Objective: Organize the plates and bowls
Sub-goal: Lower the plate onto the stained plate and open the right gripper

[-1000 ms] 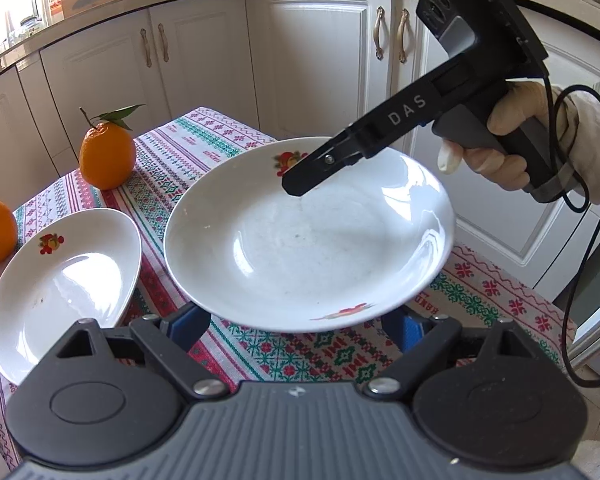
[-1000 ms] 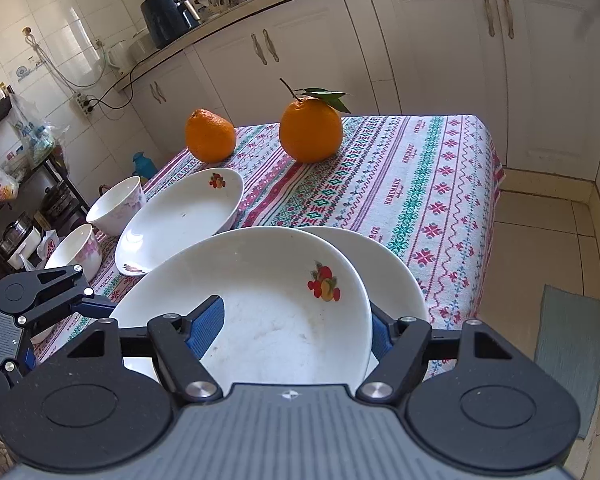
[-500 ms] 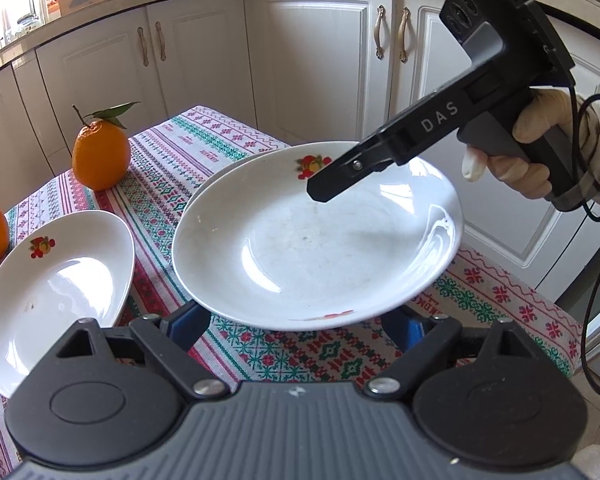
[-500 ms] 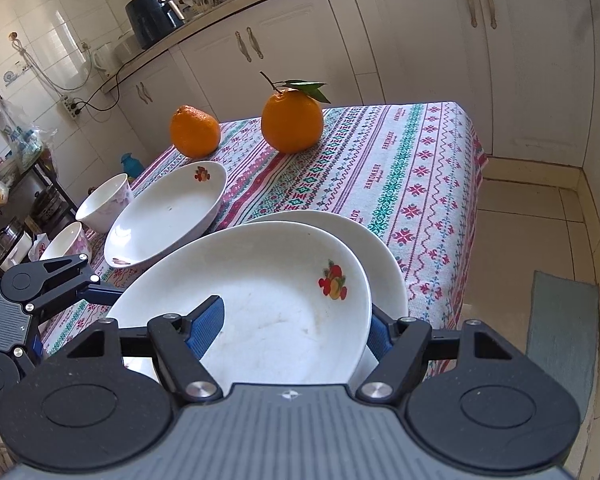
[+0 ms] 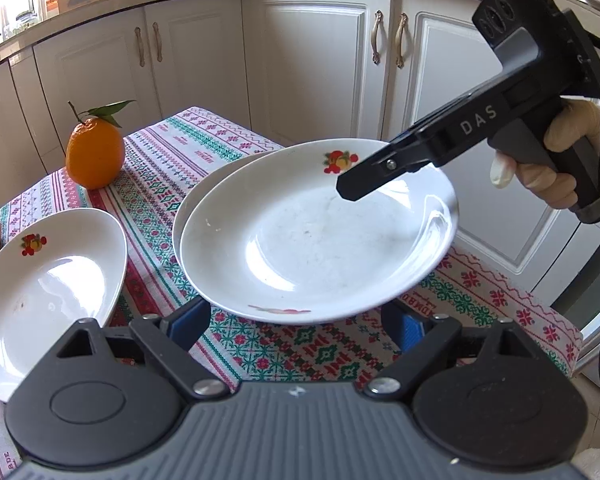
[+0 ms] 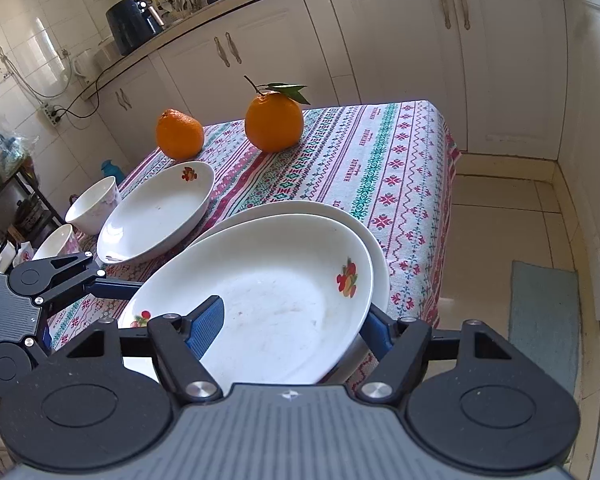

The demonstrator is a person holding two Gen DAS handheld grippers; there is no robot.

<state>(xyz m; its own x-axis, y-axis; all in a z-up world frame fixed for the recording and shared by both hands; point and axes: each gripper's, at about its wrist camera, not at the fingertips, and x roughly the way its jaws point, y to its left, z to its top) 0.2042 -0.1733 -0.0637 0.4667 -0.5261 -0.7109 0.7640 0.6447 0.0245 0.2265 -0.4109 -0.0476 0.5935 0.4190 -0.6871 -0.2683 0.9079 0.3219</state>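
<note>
So the whole thing hinges on the held plate versus the plate underneath. The right gripper has the top plate by its near rim, one blue finger lying inside the dish and the other finger under the rim on the outside, so it's clamped on that plate. The plate is tilted, near edge lifted, and it hangs right above the second plate, which sits on the table close to the corner. From the right wrist view the lower plate peeks out along the far and right side, so the top one is offset a bit toward the gripper and to the left.

The left gripper is spread wide and holds nothing; the plate's rim floats just beyond its fingers, not between them.

My guess: the plate needs to slide a touch away and to the right, level out, then drop so it nests. A third plate and two bowls wait further left, beside two oranges.
</note>
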